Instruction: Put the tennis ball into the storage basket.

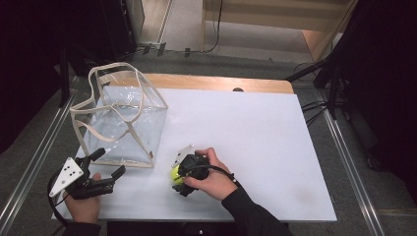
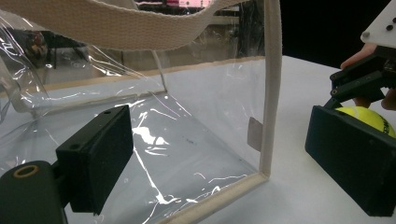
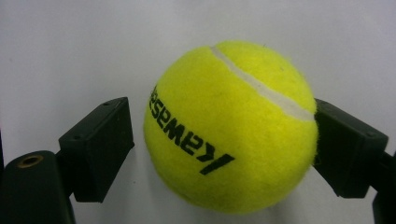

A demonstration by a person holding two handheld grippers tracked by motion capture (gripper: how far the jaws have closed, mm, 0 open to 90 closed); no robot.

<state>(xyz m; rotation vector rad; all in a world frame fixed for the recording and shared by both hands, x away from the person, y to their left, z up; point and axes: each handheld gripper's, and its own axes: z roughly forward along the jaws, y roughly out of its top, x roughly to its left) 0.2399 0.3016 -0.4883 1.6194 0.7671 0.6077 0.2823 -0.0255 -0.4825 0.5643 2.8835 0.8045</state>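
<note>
- Ball (image 3: pixel 231 126) sits on the white table (image 1: pixel 255 142), just right of the clear bag (image 1: pixel 123 118).
- My R gripper (image 1: pixel 179 179) straddles it, jaws apart: one side touching, other w/ a gap, no squeeze yet.
- L gripper (image 1: pixel 105 172) gapes empty by bag's front corner, prob. to steady it.

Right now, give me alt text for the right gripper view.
A yellow tennis ball sits between the right gripper's two black jaws; one jaw touches it, the other stands slightly clear. Behind it is the white table.
</note>
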